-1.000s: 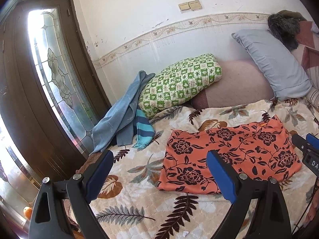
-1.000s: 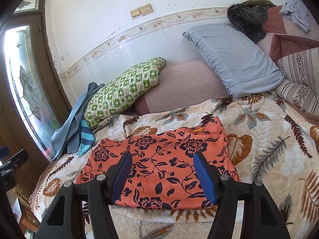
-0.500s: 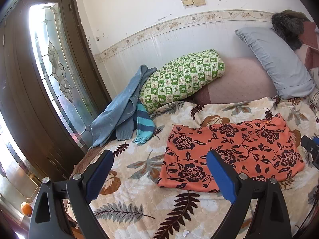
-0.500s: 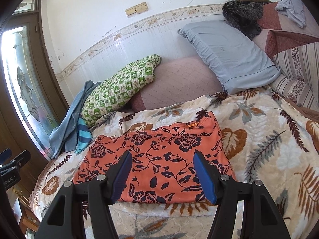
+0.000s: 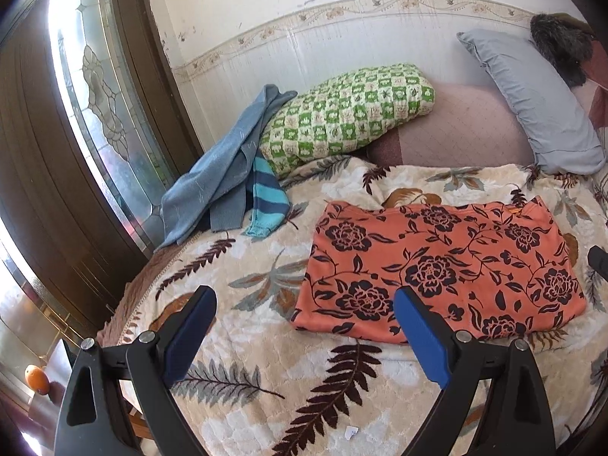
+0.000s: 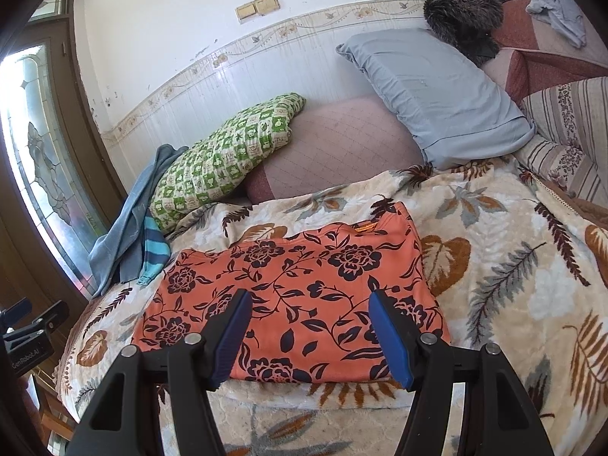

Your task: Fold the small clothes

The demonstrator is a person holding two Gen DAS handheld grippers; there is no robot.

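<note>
The cream plush blanket printed with brown and grey leaves (image 5: 266, 372) covers the bed and gives me a flat folding surface. On it the orange cotton garment with dark navy flowers (image 6: 304, 288) lies as a neat rectangle, already folded, I judge. Beyond it a heap of blue cloth with a striped turquoise piece (image 5: 235, 174) waits by the door, probably next. My left gripper (image 5: 304, 304) and right gripper (image 6: 307, 311) hover spread apart, grasping nothing.
</note>
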